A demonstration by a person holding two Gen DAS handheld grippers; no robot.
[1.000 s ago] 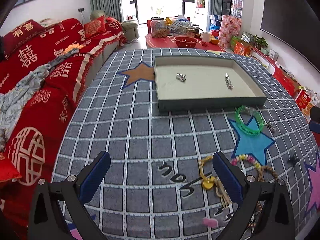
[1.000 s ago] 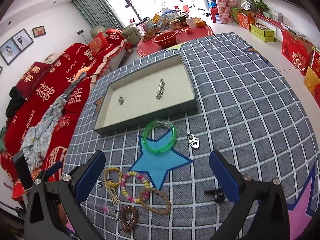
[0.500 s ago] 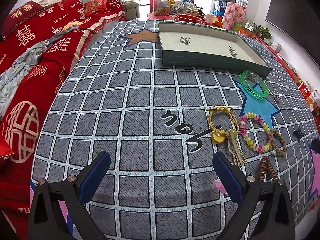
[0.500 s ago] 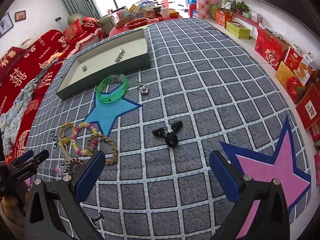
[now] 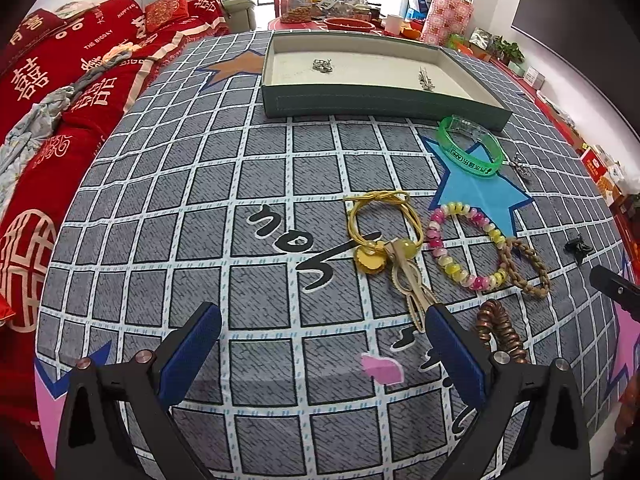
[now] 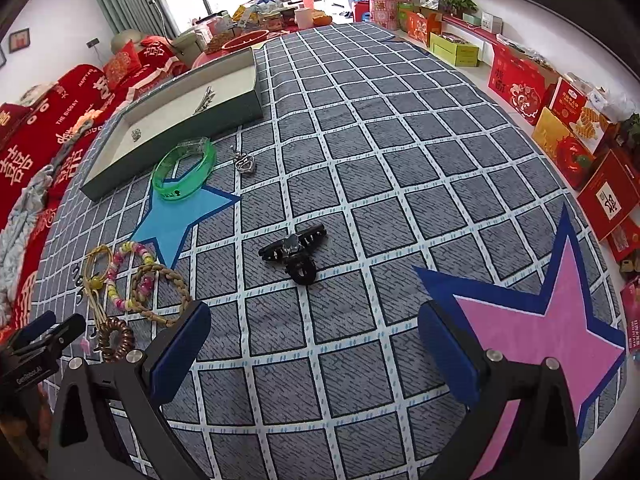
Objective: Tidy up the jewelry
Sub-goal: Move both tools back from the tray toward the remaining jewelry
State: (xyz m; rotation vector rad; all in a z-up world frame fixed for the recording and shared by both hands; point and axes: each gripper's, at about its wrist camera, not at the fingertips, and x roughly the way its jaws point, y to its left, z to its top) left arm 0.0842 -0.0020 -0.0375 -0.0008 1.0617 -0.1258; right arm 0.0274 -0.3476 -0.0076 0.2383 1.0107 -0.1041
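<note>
1. Your left gripper hangs low over the grey checked rug with its fingers spread wide and nothing between them.
2. Your right gripper is just as wide apart and empty, above the rug near the pink star.
3. The green tray sits at the far side of the rug. Inside it lie a small silver piece on the left and a silver clip on the right.
4. Just near of the tray's right corner, a green bangle rests on the far tip of the blue star, with a silver heart pendant close to its right.
5. Nearer to you lies a cluster: a yellow cord bracelet, a pink and yellow bead bracelet to its right, and a brown braided bracelet overlapping that one.
6. A coiled brown hair tie lies just right of your left gripper's right finger.
7. A black hair claw lies apart from the cluster, straight ahead of your right gripper.
</note>
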